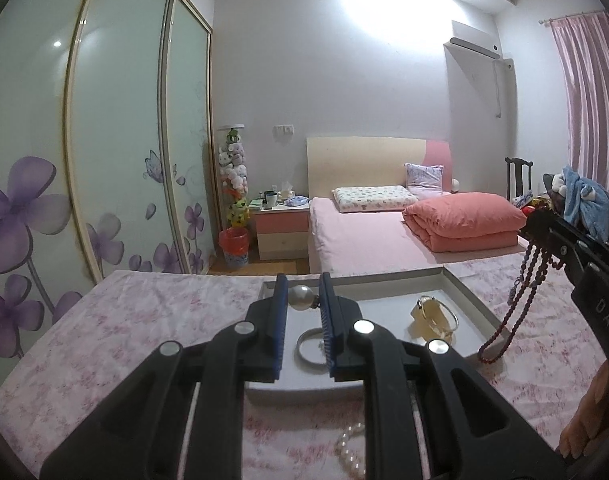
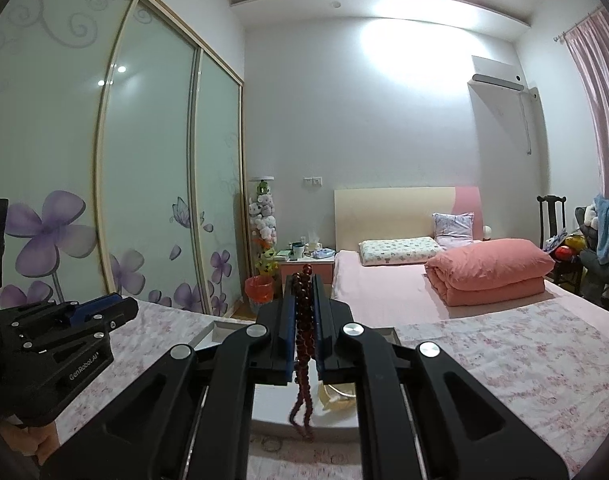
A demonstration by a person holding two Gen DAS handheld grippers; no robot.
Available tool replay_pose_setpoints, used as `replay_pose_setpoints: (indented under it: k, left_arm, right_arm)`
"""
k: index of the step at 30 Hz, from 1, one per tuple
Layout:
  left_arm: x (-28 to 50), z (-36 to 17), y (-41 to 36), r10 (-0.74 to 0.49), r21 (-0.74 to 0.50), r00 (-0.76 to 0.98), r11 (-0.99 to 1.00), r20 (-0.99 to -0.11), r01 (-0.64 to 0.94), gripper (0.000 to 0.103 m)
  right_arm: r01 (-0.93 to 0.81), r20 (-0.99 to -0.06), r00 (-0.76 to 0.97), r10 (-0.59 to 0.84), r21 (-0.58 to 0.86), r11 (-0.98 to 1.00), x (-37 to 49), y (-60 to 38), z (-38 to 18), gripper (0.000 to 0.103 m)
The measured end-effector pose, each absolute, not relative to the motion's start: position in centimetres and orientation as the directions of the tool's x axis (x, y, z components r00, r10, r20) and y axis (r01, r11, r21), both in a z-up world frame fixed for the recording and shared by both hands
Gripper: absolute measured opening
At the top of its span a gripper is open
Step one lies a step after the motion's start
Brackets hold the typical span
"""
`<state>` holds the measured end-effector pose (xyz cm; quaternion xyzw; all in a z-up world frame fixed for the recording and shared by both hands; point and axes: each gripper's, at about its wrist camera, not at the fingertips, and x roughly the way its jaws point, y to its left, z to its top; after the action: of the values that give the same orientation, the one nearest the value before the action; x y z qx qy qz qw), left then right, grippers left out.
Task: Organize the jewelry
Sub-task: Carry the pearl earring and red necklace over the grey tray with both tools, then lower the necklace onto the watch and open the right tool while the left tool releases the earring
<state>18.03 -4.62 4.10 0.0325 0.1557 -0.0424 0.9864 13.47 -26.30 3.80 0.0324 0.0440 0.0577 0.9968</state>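
Left tongs (image 1: 303,292) nearly closed on a large pearl piece (image 1: 302,297), held over the far edge of the grey tray (image 1: 480,300) on the bench. Right tongs (image 2: 304,296) clamped shut on a dark red bead necklace (image 2: 303,332), strands hanging over the tray's right edge. Marked "GenRobot.AI" on left tongs, "DAS" on right.

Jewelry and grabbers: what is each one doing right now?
left gripper, shut on the big pearl piece
big pearl piece, gripped between the fingers
right gripper, shut on the red bead necklace
red bead necklace, pinched, loops dangling
tray, open, on the bedspread
silver bangle, lying flat in tray
pearl strand, lying outside tray
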Motion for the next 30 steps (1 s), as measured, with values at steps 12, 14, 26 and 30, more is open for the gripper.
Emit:
replay_pose_setpoints:
  k: [12,14,26,30]
  left_arm:
    - [25.2,1.9,-5.4,-0.099,0.017,0.928,0.994,-0.359,0.112,0.016]
    - [26.6,1.2,-5.7,-0.104,0.004,0.92,0.993,-0.379,0.114,0.016]
    - [31.5,-1.8,-6.3,-0.126,-0.004,0.875,0.99,-0.468,0.14,0.016]
    - [32.5,-2.5,-6.7,-0.139,-0.005,0.854,0.988,-0.501,0.157,0.016]
  right_arm:
    - [-0.1,-0.119,0.986,0.113,0.11,0.989,19.6,-27.1,2.6,0.008]
    - [-0.1,-0.142,0.983,0.117,0.121,0.988,20.8,-27.1,2.1,0.008]
    - [-0.104,-0.324,0.933,0.155,0.169,0.98,25.7,-26.8,-1.0,0.009]
    - [-0.096,-0.413,0.893,0.177,0.209,0.973,27.1,-26.8,-2.0,0.009]
